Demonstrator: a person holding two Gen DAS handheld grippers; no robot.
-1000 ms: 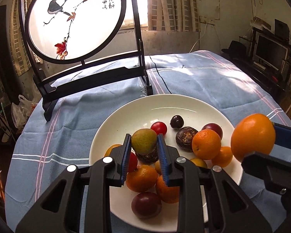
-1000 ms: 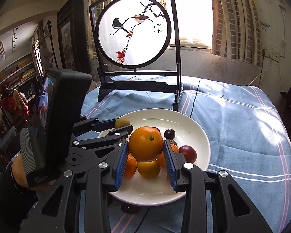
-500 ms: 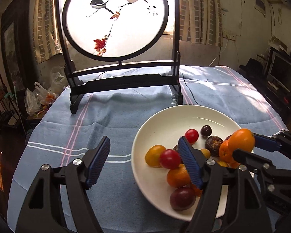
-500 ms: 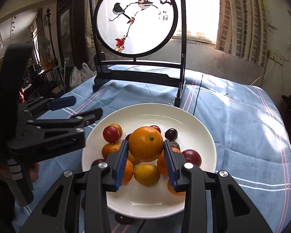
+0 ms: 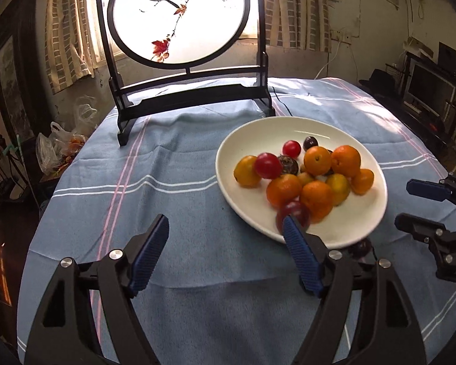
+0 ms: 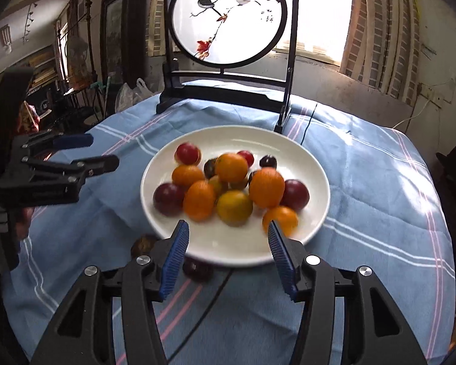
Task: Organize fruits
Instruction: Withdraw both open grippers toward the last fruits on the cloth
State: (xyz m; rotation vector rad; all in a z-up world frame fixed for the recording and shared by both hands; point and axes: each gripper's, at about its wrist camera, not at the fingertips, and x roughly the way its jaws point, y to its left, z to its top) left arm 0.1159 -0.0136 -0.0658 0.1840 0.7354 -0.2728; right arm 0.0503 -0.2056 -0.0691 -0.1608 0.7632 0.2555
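Observation:
A white plate (image 5: 371, 219) (image 6: 316, 167) holds several fruits: oranges (image 5: 317, 159) (image 6: 266, 187), red tomatoes (image 5: 267, 165) (image 6: 187, 153) and dark purple plums (image 5: 293, 211) (image 6: 168, 198). My left gripper (image 5: 226, 257) is open and empty, low over the cloth, left of the plate's near edge. My right gripper (image 6: 226, 255) is open and empty at the plate's near rim. The right gripper shows at the right edge of the left wrist view (image 5: 422, 206). The left gripper shows at the left of the right wrist view (image 6: 91, 155). Two dark fruits (image 6: 197, 269) (image 6: 143, 243) lie on the cloth beside the plate.
A blue striped cloth (image 5: 167, 182) (image 6: 380, 228) covers the round table. A black stand with a round bird painting (image 5: 182, 15) (image 6: 228, 18) stands at the back. A black cable (image 6: 212, 298) runs across the cloth. Plastic bags (image 5: 57, 149) sit beyond the left edge.
The left gripper let go of the green-yellow fruit, opened and drew back left. The right gripper opened, released the big orange onto the plate and drew back.

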